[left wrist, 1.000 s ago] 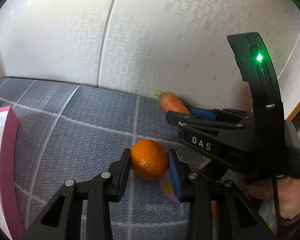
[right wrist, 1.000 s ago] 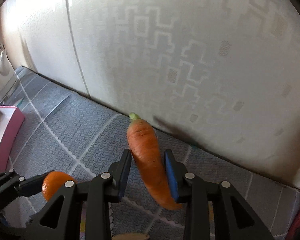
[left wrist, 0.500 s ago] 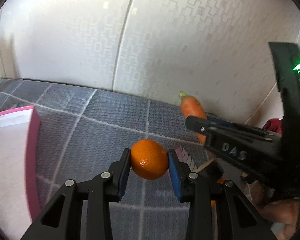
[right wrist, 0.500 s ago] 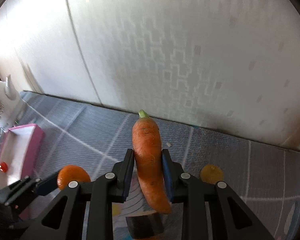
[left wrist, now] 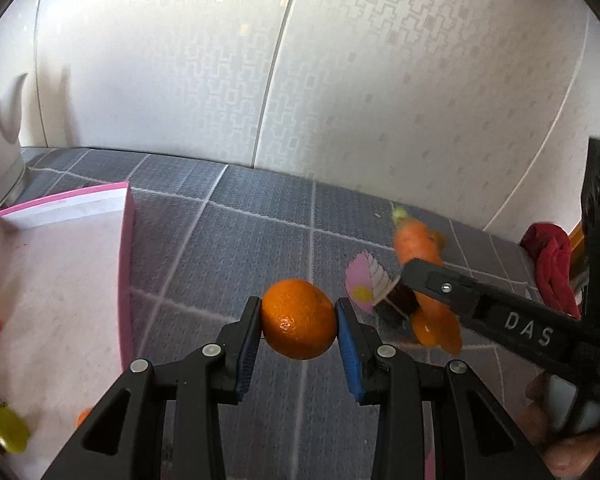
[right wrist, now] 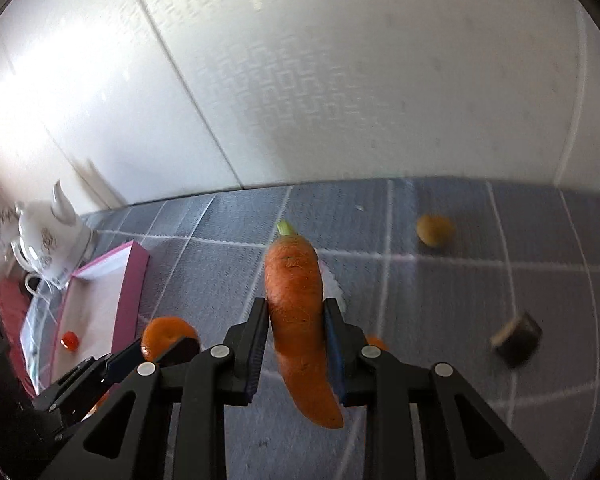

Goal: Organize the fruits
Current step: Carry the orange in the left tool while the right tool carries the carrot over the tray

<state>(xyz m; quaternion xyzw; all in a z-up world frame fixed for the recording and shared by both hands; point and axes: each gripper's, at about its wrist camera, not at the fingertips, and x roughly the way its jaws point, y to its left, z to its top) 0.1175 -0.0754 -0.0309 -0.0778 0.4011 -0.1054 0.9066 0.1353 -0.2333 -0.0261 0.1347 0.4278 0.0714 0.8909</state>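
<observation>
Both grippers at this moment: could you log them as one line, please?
left gripper: shut on tangerine | right gripper: shut on carrot | pink tray: ahead-left

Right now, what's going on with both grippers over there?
A person is carrying produce in two handheld grippers above the grey mat. The left gripper is shut on a mandarin; the right gripper, jaws just closed tighter, grips a carrot stem-up. The pink tray to the left already holds small tomatoes; neither item is in it yet.

pale patterned wall (left wrist: pixel 339 80) (sunlit at left), grey grid-patterned tabletop (left wrist: pixel 240 240)
</observation>
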